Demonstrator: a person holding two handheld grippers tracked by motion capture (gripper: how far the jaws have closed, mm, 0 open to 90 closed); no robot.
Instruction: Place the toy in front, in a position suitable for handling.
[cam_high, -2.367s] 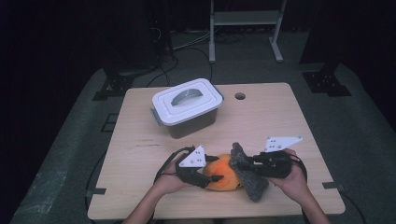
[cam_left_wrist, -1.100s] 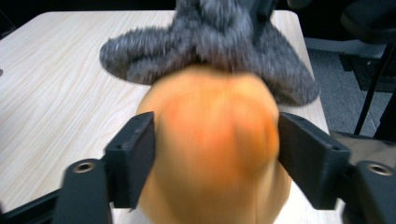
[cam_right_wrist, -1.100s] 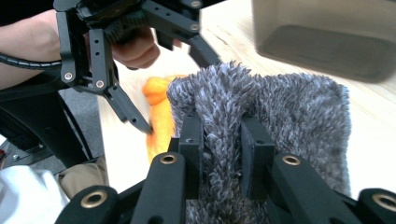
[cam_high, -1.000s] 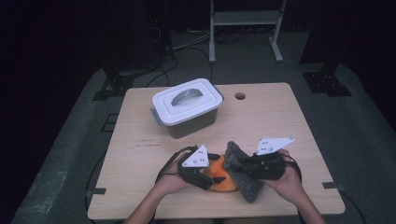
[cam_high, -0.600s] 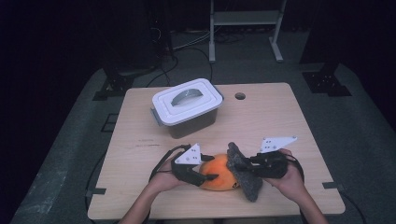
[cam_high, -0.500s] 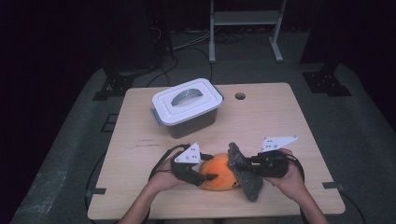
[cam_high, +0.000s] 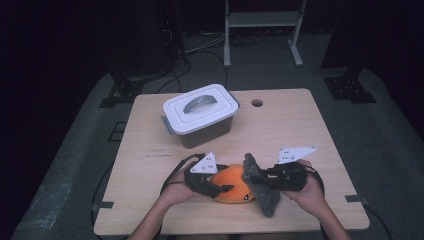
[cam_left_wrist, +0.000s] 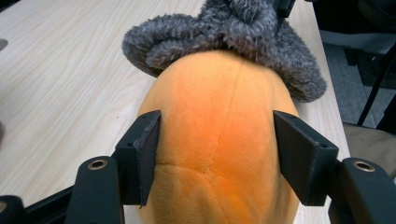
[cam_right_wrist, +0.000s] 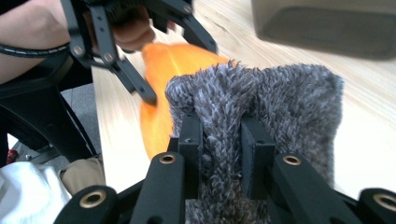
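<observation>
Here, near the table (cam_high: 310, 125) front edge: orange plush (cam_left_wrist: 219, 140) lengthwise between the left gripper (cam_left_wrist: 217, 156) jaws, part-open and flanking it; grey fuzzy cloth (cam_right_wrist: 261, 107) at its far end, pinched tight in the right gripper (cam_right_wrist: 219, 154).

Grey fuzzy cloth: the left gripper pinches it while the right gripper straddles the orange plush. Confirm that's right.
Wrong: the sides are swapped. The right gripper pinches the grey fuzzy cloth, as the right gripper view shows, while the left gripper straddles the orange plush.
</observation>
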